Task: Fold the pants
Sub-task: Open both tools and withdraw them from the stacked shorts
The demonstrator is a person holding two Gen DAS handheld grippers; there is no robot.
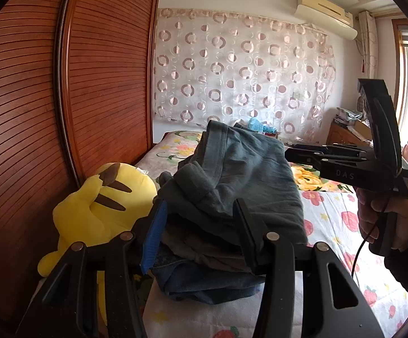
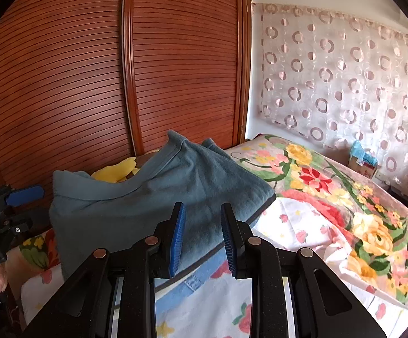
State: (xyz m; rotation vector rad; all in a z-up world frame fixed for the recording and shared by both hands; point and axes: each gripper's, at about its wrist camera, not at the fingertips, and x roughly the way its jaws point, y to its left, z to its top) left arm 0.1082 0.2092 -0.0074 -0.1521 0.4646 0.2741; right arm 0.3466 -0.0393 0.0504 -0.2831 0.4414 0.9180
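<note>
The teal-grey pants (image 1: 232, 174) lie folded on top of a stack of folded clothes (image 1: 204, 276) on the bed; they also show in the right wrist view (image 2: 159, 194). My left gripper (image 1: 199, 211) is open, its fingers on either side of the stack's near end. My right gripper (image 2: 202, 219) is open and empty, just in front of the pants' near edge. In the left wrist view the right gripper (image 1: 296, 153) points at the pants from the right.
A yellow plush toy (image 1: 100, 205) lies left of the stack against a wooden slatted wardrobe (image 1: 63, 98). The bed (image 2: 330, 211) has a floral cover. A patterned curtain (image 1: 240, 70) hangs behind. A cluttered desk (image 1: 350, 129) stands at the right.
</note>
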